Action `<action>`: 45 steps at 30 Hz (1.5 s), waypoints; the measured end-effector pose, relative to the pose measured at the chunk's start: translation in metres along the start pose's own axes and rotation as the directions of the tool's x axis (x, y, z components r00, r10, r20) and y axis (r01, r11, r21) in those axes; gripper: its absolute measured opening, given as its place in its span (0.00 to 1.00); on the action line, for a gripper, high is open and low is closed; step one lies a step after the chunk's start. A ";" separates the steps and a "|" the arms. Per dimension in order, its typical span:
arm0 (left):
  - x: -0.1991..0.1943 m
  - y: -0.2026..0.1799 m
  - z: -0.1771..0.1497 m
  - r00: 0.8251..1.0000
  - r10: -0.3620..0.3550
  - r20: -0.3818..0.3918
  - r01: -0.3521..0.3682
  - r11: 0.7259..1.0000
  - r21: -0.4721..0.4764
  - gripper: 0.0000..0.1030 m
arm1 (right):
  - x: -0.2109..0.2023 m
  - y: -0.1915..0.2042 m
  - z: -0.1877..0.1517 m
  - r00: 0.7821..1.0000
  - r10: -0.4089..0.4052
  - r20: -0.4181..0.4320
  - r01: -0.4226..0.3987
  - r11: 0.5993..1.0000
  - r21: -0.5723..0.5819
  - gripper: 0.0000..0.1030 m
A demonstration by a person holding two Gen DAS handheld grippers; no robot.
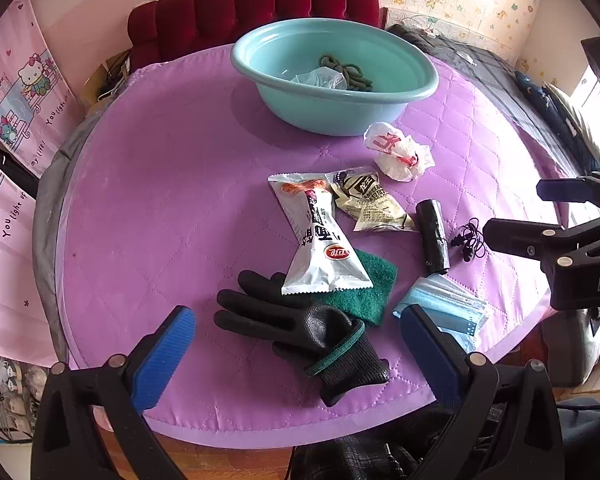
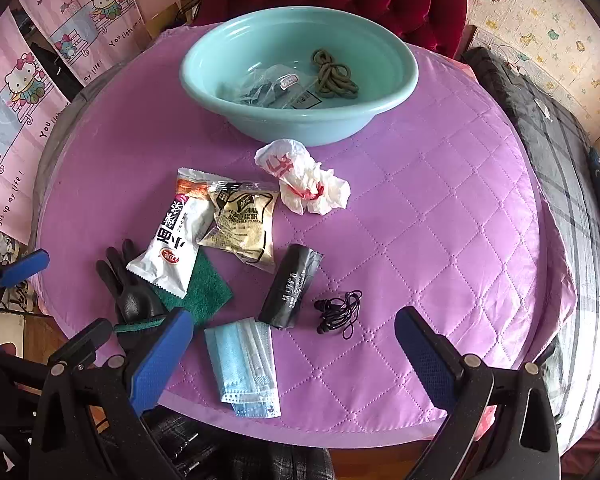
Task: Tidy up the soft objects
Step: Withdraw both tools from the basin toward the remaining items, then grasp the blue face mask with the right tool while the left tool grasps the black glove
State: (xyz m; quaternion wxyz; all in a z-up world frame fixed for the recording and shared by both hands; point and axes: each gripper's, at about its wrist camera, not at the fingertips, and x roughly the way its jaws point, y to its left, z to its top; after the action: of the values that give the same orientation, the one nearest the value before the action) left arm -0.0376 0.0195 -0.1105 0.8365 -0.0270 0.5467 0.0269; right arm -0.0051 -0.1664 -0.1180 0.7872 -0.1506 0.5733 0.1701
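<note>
Beside green pad (image 1: pixel 360 284), black glove (image 1: pixel 300 328).

"You light up my life!" on the pink Hello Kitty curtain (image 2: pixel 28 92).

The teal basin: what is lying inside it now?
Inside the teal basin lie a coiled green cord and a clear plastic packet. Whatever lies under the packet is covered.
</note>
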 end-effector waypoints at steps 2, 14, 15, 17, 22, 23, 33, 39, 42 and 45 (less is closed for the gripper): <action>0.001 0.000 0.000 1.000 -0.004 -0.005 0.004 1.000 0.003 1.00 | 0.004 0.000 0.000 1.000 0.006 -0.013 -0.006 1.000 -0.002 1.00; 0.016 0.004 -0.010 0.998 -0.022 -0.055 0.020 0.999 -0.033 1.00 | 0.045 0.009 -0.012 0.988 0.063 -0.144 -0.066 0.998 -0.013 1.00; 0.017 0.004 -0.011 0.998 -0.025 -0.059 0.023 0.999 -0.034 1.00 | 0.050 0.010 -0.013 0.985 0.070 -0.157 -0.073 0.997 -0.012 1.00; 0.020 0.004 -0.013 0.997 -0.028 -0.067 0.025 0.999 -0.039 1.00 | 0.057 0.012 -0.016 0.981 0.076 -0.176 -0.080 0.997 -0.015 1.00; 0.028 0.007 -0.020 0.995 -0.032 -0.092 0.026 0.998 -0.063 1.00 | 0.074 0.016 -0.023 0.974 0.078 -0.213 -0.086 0.996 -0.025 1.00; 0.029 0.008 -0.021 0.995 -0.032 -0.098 0.026 0.997 -0.069 1.00 | 0.078 0.017 -0.024 0.972 0.077 -0.221 -0.084 0.996 -0.025 1.00; 0.043 0.012 -0.034 0.988 -0.047 -0.145 0.033 0.994 -0.101 1.00 | 0.106 0.031 -0.035 0.958 0.112 -0.263 -0.122 0.992 -0.023 0.87; 0.045 0.014 -0.035 0.986 -0.067 -0.150 0.049 0.992 -0.118 1.00 | 0.112 0.037 -0.035 0.950 0.130 -0.283 -0.147 0.988 -0.041 0.30; 0.047 0.015 -0.034 0.985 -0.087 -0.150 0.066 0.988 -0.137 1.00 | 0.108 0.041 -0.038 0.953 0.145 -0.268 -0.165 0.985 -0.054 0.12; 0.051 0.014 -0.032 0.983 -0.097 -0.156 0.075 0.987 -0.139 1.00 | 0.098 0.041 -0.040 0.955 0.153 -0.253 -0.173 0.983 -0.060 0.07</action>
State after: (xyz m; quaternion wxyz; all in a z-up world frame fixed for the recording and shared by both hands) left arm -0.0469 0.0321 -0.1704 0.7860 -0.1082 0.6082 0.0246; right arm -0.0296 -0.1373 -0.2251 0.6861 -0.1548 0.6700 0.2377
